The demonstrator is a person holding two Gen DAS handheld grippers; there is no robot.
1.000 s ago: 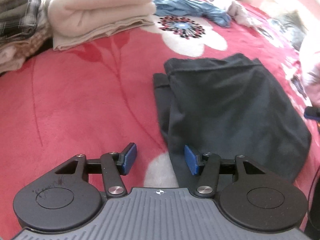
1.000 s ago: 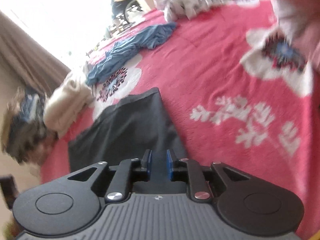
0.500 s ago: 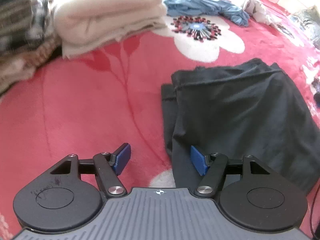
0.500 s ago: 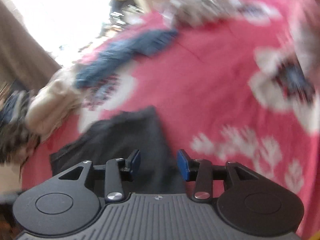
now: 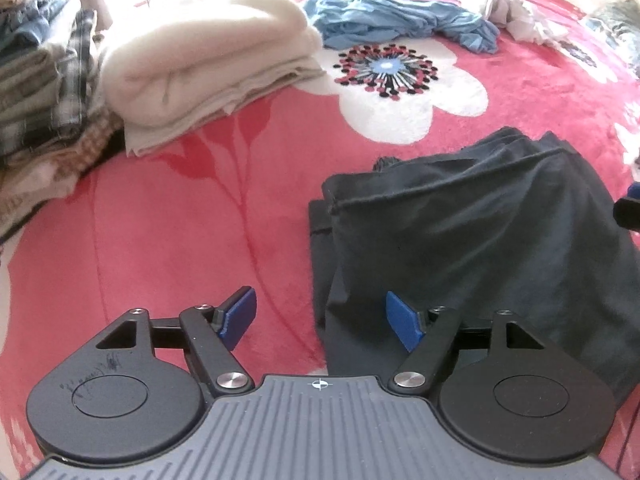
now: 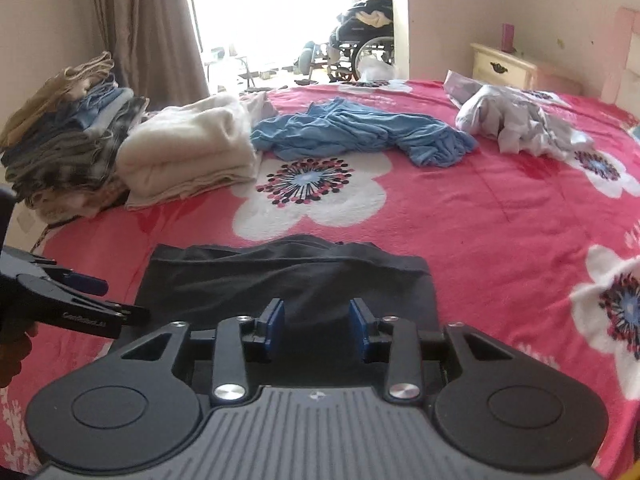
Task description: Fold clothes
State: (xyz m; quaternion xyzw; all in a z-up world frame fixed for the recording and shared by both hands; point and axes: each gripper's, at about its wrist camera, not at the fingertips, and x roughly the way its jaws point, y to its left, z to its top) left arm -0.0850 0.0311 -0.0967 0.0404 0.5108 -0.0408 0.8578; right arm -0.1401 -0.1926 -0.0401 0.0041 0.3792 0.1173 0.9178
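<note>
While opening, left gripper (image 5: pixel 322 318) downward-tilted.

A bedroom in a home is shown. A bed is covered by a red blanket (image 6: pixel 500 208) printed with large white flowers, and loose clothing is scattered over it at the far side. Folded clothes are stacked in a pile (image 6: pixel 68 136) at the far left, beside a brown curtain (image 6: pixel 148 28). A cream bedside cabinet (image 6: pixel 504 66) is set against the wall at the far right. A wheelchair (image 6: pixel 360 52) is seen through a bright doorway beyond the bed.
</note>
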